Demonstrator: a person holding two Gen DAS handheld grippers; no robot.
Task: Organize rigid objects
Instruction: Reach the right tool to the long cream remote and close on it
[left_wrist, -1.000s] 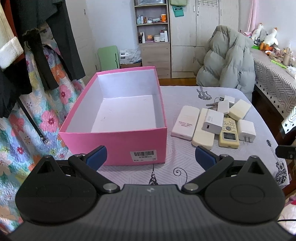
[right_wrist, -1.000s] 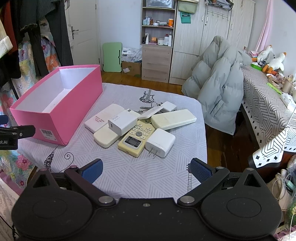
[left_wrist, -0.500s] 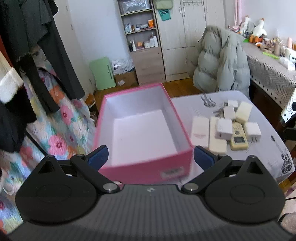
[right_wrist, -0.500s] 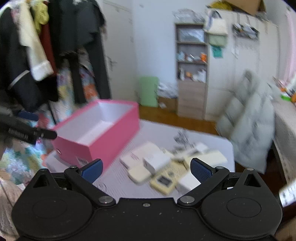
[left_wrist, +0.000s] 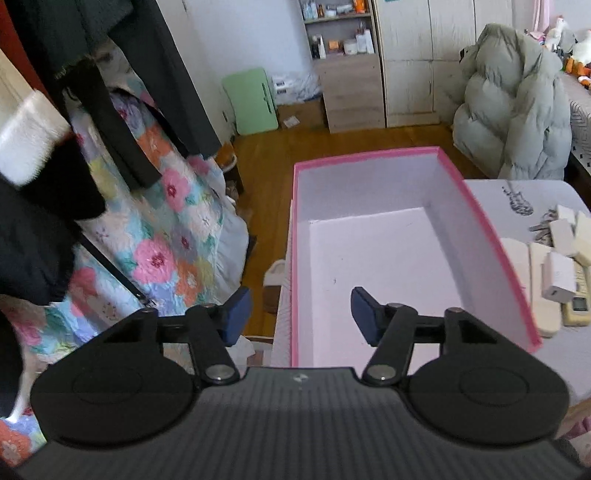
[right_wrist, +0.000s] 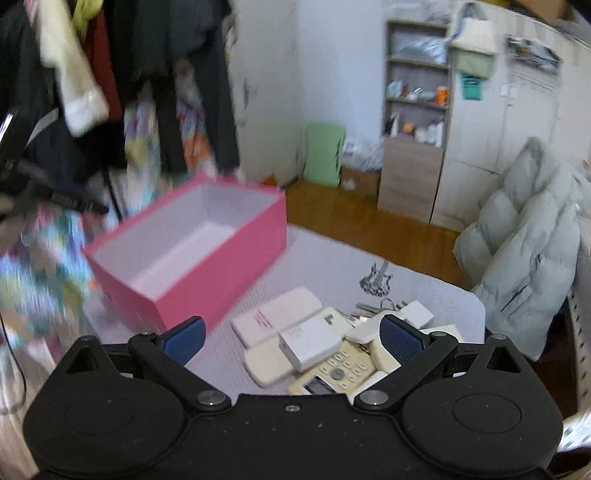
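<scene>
Since the earlier frame both of my hands have travelled: the left gripper (left_wrist: 295, 314) now hangs over the near left wall of the pink box (left_wrist: 480, 236), where before it looked at the box's labelled front from lower down. Its jaws have just been closing to about half width, and they hold nothing; the wall of the box lies below the gap but the pads do not press it. The right gripper (right_wrist: 291, 338) stands wide open and empty, above the near edge of the table (right_wrist: 325, 258).

From the right gripper outward, the heap of white chargers (right_wrist: 310, 341), power banks and the cream remote (right_wrist: 336, 373) lies just ahead, between its fingers in the right wrist view. The pink box (right_wrist: 192, 254) is further to the left, at the left edge of the table, with its long axis running away from me. It is empty. I judge the right hand is clearly the nearer one to the heap; the left sees it only at the far right.
</scene>
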